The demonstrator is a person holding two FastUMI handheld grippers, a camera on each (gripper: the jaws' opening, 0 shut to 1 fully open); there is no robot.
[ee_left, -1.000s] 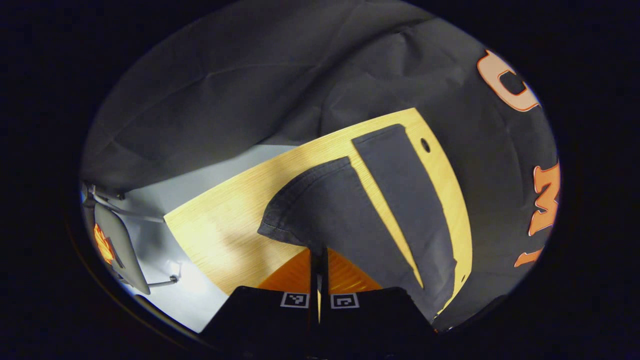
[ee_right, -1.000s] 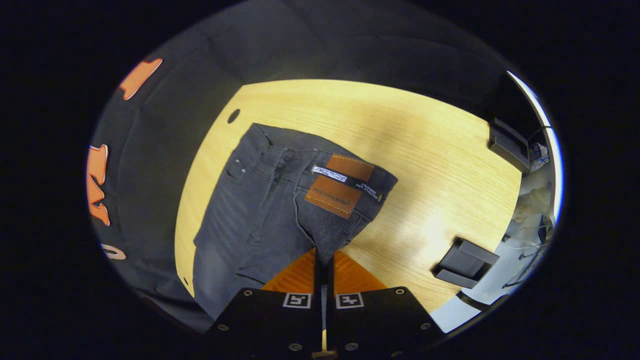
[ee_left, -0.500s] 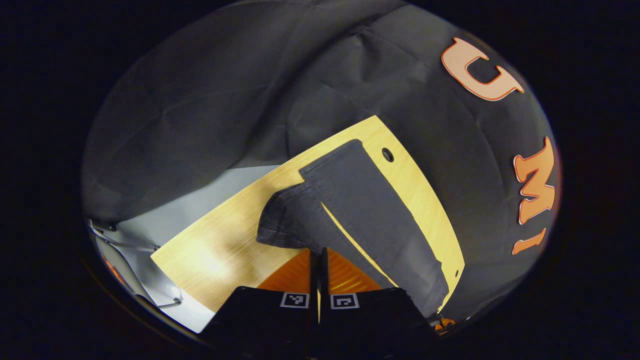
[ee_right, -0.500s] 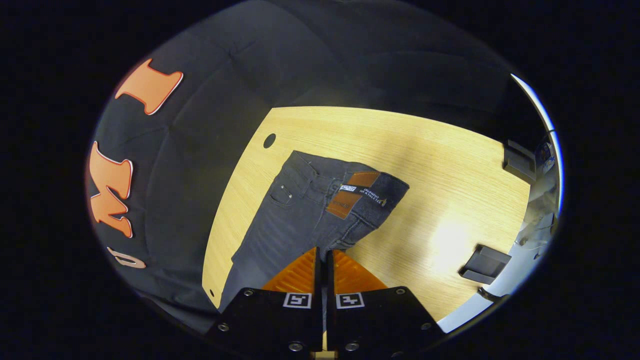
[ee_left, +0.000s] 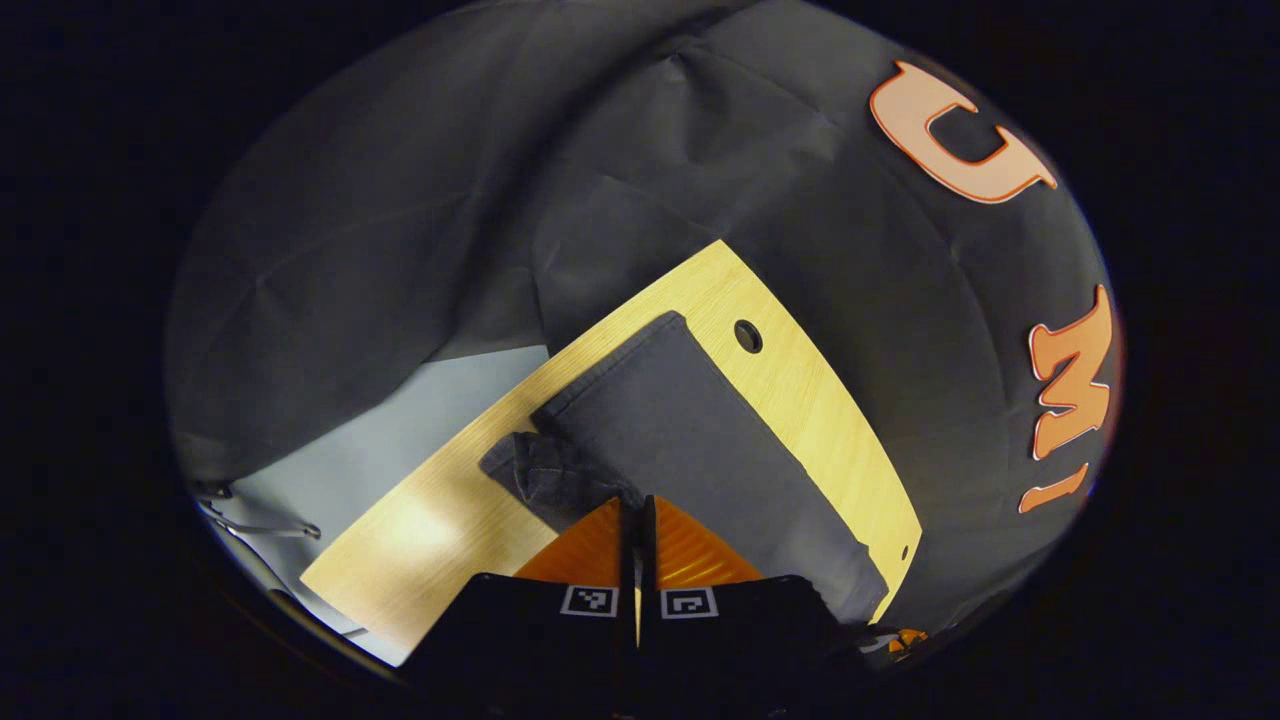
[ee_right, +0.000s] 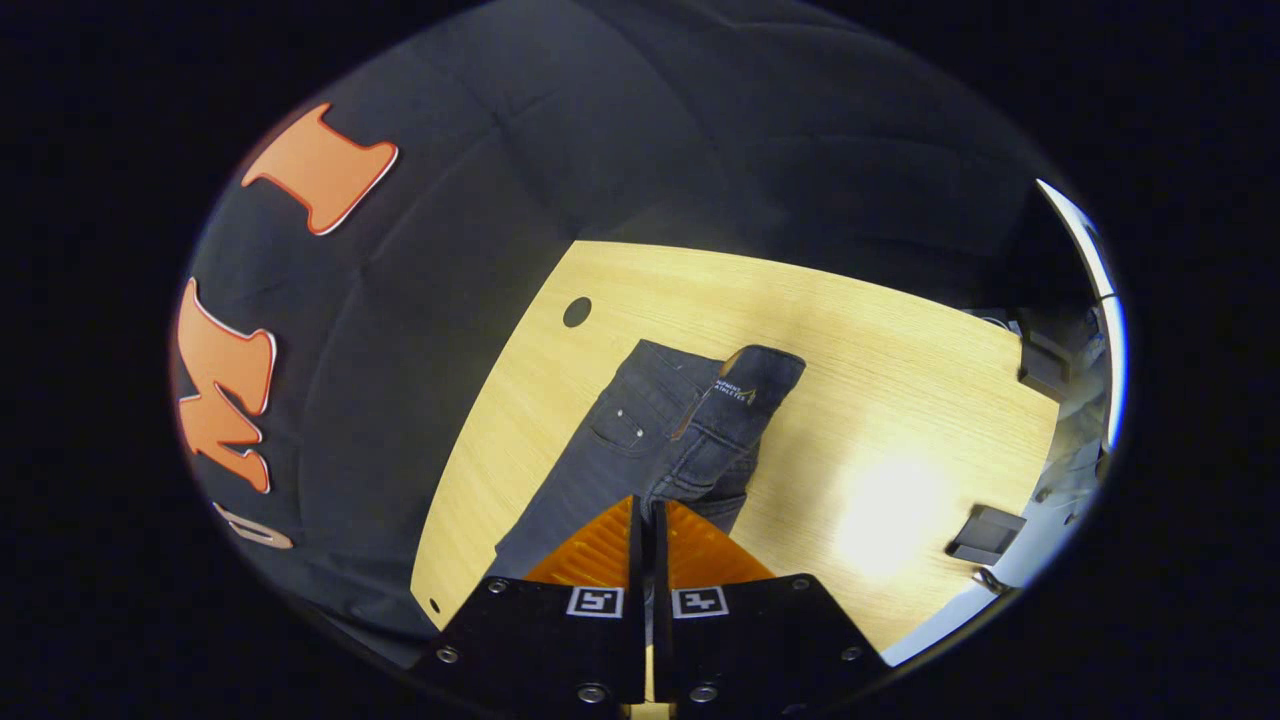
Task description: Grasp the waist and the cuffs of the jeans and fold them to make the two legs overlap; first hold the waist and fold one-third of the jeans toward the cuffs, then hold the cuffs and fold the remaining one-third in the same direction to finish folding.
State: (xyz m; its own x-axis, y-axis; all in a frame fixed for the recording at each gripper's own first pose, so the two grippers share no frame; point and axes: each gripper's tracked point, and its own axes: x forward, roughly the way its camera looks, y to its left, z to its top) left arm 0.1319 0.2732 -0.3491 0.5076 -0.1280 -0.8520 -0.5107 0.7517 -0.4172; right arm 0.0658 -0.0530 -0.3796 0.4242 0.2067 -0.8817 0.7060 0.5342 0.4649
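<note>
Dark grey jeans lie on a light wooden table. In the left gripper view my left gripper is shut on one leg's cuff, held bunched over the other leg, which lies flat. In the right gripper view my right gripper is shut on the near side of the waist. That side stands folded up over the far half of the jeans, with the label patch turned on edge.
A round cable hole is in the table beyond the waist; the same kind of hole shows past the cuffs. Two dark blocks sit at the table's right edge. Pale floor lies beyond the table.
Both grippers have carried the near leg and waist half across toward the far leg. The strip of table between the two legs has closed, and the label patch has turned from flat to edge-on.
</note>
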